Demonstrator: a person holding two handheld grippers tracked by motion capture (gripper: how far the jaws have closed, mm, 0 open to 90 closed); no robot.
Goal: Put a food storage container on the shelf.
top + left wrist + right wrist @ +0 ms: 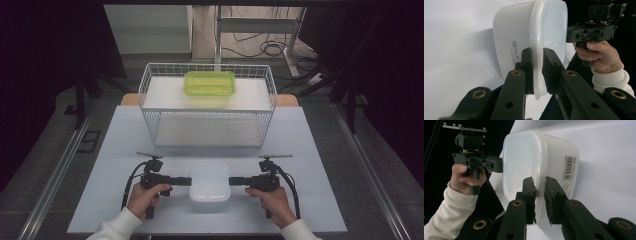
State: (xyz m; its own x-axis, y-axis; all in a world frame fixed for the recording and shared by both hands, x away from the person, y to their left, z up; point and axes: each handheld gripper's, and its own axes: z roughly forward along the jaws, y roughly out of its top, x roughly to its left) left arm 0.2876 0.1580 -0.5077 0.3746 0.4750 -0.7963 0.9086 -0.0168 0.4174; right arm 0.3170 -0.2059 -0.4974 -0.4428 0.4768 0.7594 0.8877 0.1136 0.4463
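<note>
A white plastic container (pixel 210 182) sits on the table near its front edge, between my two hands. My left gripper (pixel 189 181) comes in from the left and my right gripper (pixel 231 181) from the right, both level. In the left gripper view the container (pixel 506 37) has its rim between the two black jaws of my left gripper (pixel 538 51), whose pads touch it on both sides. The right gripper view shows the same: the container (pixel 559 152) has its rim pinched by my right gripper (pixel 539 180). Its barcode label faces the table side.
Behind the container stands a white wire basket shelf (pixel 207 107) with a green translucent container (pixel 210 82) on its top level. The pale table (pixel 125 140) has open surface left and right of my hands. Cables lie on the floor beyond.
</note>
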